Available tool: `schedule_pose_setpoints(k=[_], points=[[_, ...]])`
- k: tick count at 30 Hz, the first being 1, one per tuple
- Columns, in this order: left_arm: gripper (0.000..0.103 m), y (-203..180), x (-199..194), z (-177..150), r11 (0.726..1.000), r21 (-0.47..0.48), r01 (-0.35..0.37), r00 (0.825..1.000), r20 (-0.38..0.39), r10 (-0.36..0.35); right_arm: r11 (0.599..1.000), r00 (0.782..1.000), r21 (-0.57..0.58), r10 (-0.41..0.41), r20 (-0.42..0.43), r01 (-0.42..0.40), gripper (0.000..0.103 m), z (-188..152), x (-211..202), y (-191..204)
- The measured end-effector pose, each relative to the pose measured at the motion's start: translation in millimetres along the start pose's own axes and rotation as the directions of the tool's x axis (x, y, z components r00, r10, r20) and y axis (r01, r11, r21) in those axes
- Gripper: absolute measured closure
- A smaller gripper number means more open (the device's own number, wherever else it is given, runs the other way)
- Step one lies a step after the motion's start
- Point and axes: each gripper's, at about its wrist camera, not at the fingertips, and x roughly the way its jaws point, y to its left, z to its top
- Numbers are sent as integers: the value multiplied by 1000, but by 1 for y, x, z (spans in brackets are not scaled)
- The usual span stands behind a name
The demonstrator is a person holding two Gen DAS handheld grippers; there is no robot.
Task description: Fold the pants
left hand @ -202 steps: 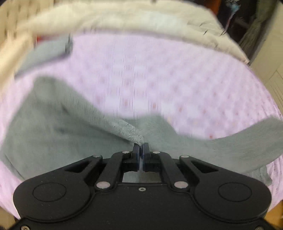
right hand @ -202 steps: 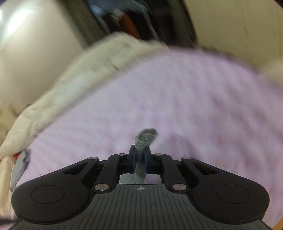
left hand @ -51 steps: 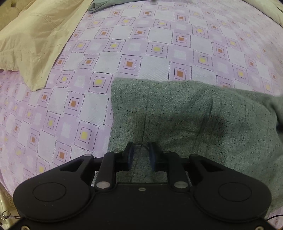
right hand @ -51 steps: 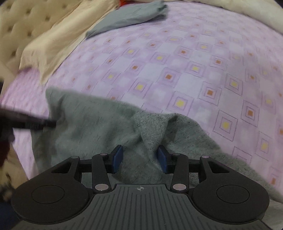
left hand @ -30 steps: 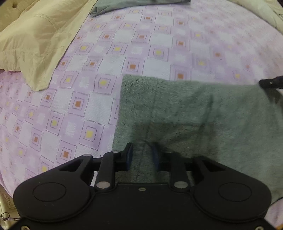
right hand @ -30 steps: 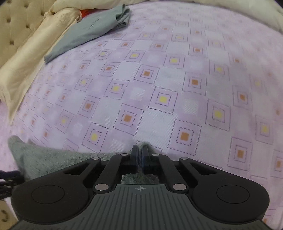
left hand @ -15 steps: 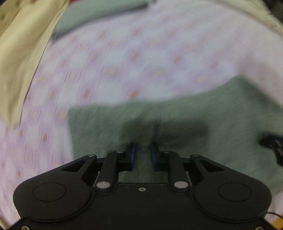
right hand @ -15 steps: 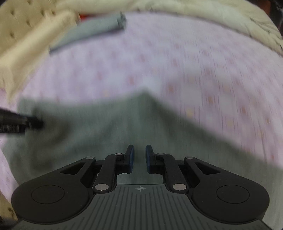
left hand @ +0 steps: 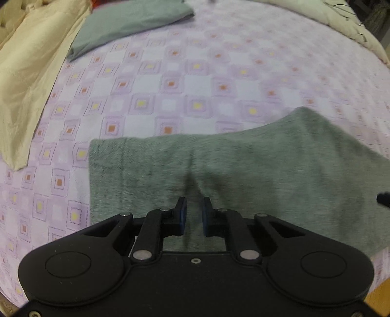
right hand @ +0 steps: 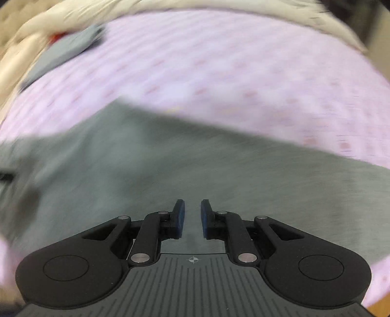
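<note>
The grey-green pants (left hand: 243, 170) lie flat on the lilac checked bedsheet (left hand: 195, 73) as a wide folded band. My left gripper (left hand: 193, 202) hovers over their near left part, its jaws closing with a narrow gap and nothing between them. In the blurred right wrist view the pants (right hand: 146, 170) fill the lower half. My right gripper (right hand: 192, 204) hangs above them, jaws a little apart and empty. A dark tip of the right gripper (left hand: 384, 198) shows at the right edge of the left wrist view.
A folded grey-green garment (left hand: 129, 22) lies at the far left of the bed, beside a beige pillowcase (left hand: 24, 73). A cream blanket (left hand: 341, 22) borders the far right. The bed's near edge and wooden floor (left hand: 380, 292) show at bottom right.
The right gripper, shut at the pants' edge a second ago, now stands apart and has swung back over the cloth. The left gripper has shifted sideways above the pants, which lie flatter.
</note>
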Motion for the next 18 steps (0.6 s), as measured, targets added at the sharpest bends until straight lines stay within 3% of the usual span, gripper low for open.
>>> schedule_pose_setpoints(k=[3,9,10,13,16,18], points=[[85,-22,-4,-2,999,17,28,1000,-8,-28,999,1000,13,-30,1,30,87,0,6,-38],[85,-96,-5,-7,998,61,24,1000,-3,-24,994,996,86,-64,-64,69,86,-30,22,-130],[85,-114,-2,-8,998,62,18,1000,-13,-18,993,998,109,-48,-50,53,82,-37,18,-149],[85,-169,7,-12,998,59,27,999,-41,-24,989,990,93,-105,-94,114,83,-53,7,-198],[85,-224,18,-11,996,72,52,998,-51,-48,988,989,138,-56,-135,75,83,-57,-1,-250],[84,-254,28,-11,996,53,65,996,-61,-62,994,993,90,-58,-103,67,82,-51,-8,-267]])
